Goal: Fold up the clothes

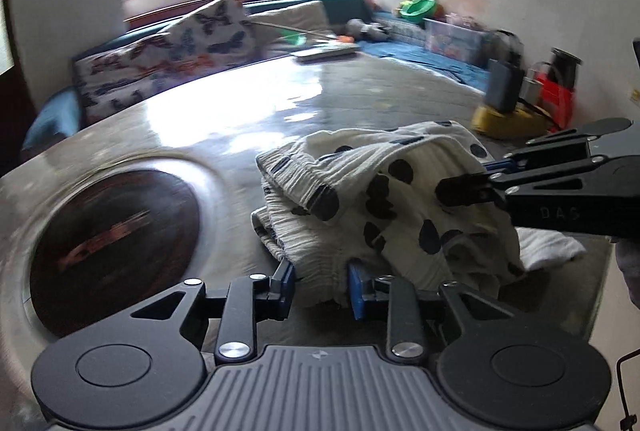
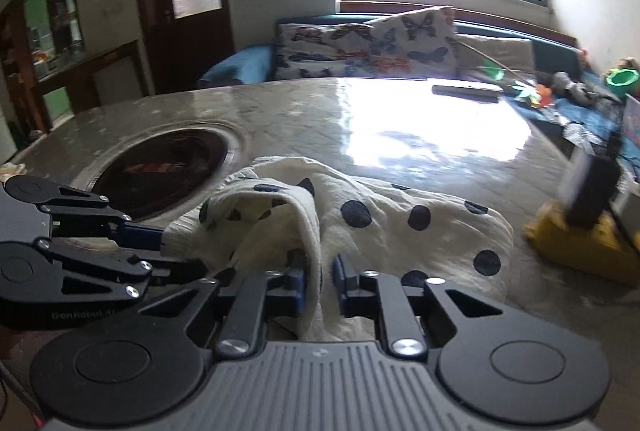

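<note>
Two grippers are meeting at one bunched white spotted garment [image 1: 384,207] lying on the glossy table [image 1: 224,119], at about three o'clock from the dark round inset [image 1: 116,247]. The left gripper [image 1: 320,285] is pinching a hanging fold — jaws partly closed on cloth. The right gripper [image 2: 320,281] is likewise nipping a fabric ridge.

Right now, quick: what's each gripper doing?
Left gripper: jaws partly open around the edge of the polka-dot garment; firm grip cannot be told.
Right gripper: the same, cloth between jaws.
</note>
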Demonstrator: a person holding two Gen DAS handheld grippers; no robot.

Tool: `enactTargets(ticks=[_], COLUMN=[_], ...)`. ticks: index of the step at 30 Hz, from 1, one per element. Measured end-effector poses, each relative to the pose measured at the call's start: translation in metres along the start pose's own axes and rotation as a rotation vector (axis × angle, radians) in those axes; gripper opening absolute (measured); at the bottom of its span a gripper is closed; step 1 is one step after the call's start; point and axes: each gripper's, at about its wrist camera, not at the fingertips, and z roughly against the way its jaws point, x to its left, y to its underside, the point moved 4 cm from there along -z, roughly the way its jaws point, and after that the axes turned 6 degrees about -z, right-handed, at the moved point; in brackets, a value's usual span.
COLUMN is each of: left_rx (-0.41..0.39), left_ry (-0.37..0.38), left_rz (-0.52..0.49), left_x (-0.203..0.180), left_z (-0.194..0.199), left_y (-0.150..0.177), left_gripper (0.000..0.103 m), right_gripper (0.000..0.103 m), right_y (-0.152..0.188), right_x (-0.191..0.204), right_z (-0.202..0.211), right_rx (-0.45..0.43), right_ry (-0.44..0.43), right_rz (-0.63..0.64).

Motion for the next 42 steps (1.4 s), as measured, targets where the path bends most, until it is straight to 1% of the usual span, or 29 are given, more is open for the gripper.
enactTargets(ticks=[1,5,7,10,12,15,16,18,19,20,21,23,24,25,26,27,28,30,32,34,36,37,39,42], left_rx=[0.002,0.014,0.018,0.03,0.037,0.049,0.053,0.06,0.064,0.068,0.072,0.075,0.074,0.072,0.07,0.066,0.062,0.053,0.05,0.051,0.055,0.058,0.072,0.08], left_ry=[-0.015,-0.084,-0.116,-0.149,-0.148,-0.147,-0.147,-0.147,-0.146,-0.146,-0.146,-0.142,-0.14,-0.139,-0.14,-0.147,-0.154,-0.161,-0.166,-0.17,-0.164,-0.16,-0.155,-0.147], left_rz=[0.015,0.055,0.066,0.093,0.102,0.116,0.121,0.13,0.135,0.14,0.144,0.154,0.159,0.163,0.164,0.159,0.153,0.149,0.156,0.173,0.191,0.2,0.219,0.238], left_x=[0.009,0.037,0.049,0.063,0.063,0.064,0.065,0.065,0.065,0.066,0.066,0.067,0.067,0.068,0.068,0.067,0.067,0.067,0.07,0.077,0.08,0.081,0.085,0.088], left_z=[0.005,0.027,0.039,0.054,0.057,0.063,0.064,0.068,0.07,0.071,0.073,0.076,0.077,0.079,0.081,0.083,0.085,0.089,0.089,0.084,0.078,0.074,0.065,0.055], left_y=[0.004,0.019,0.028,0.04,0.046,0.055,0.058,0.064,0.067,0.07,0.073,0.075,0.075,0.075,0.075,0.075,0.074,0.073,0.073,0.073,0.072,0.072,0.073,0.075], left_gripper=[0.03,0.029,0.029,0.028,0.028,0.028,0.028,0.029,0.029,0.029,0.03,0.032,0.036,0.037,0.038,0.043,0.046,0.049,0.05,0.051,0.051,0.051,0.051,0.051], right_gripper=[0.009,0.008,0.005,0.004,0.004,0.004,0.004,0.005,0.01,0.011,0.014,0.015,0.02,0.026,0.028,0.032,0.038,0.046,0.047,0.047,0.047,0.047,0.047,0.047], right_y=[-0.001,-0.012,-0.02,-0.037,-0.047,-0.057,-0.057,-0.052,-0.05,-0.045,-0.039,-0.028,-0.023,-0.021,-0.017,-0.014,-0.013,-0.011,-0.009,-0.008,-0.008,-0.007,-0.006,-0.005], right_x=[0.006,0.032,0.042,0.044,0.038,0.014,0.005,-0.016,-0.026,-0.034,-0.039,-0.051,-0.053,-0.053,-0.054,-0.054,-0.053,-0.05,-0.044,-0.039,-0.021,-0.011,0.011,0.055], right_z=[-0.003,-0.012,-0.012,-0.007,-0.002,0.005,0.004,0.0,-0.002,-0.006,-0.009,-0.013,-0.012,-0.01,-0.005,-0.001,0.003,0.008,0.014,0.016,0.015,0.015,0.013,0.01], right_rx=[0.001,-0.008,-0.035,-0.101,-0.14,-0.191,-0.186,-0.144,-0.122,-0.081,-0.051,0.005,0.013,0.013,0.005,-0.004,-0.014,-0.03,-0.044,-0.034,-0.004,0.008,0.019,0.046], right_ry=[-0.014,-0.077,-0.09,-0.09,-0.068,0.011,0.037,0.097,0.126,0.152,0.162,0.182,0.188,0.194,0.201,0.208,0.214,0.238,0.247,0.194,0.063,0.016,-0.055,-0.193], right_rz=[0.006,0.025,0.036,0.014,-0.013,-0.089,-0.116,-0.154,-0.171,-0.169,-0.17,-0.172,-0.167,-0.161,-0.153,-0.145,-0.137,-0.112,-0.097,-0.103,-0.1,-0.085,-0.044,0.051])
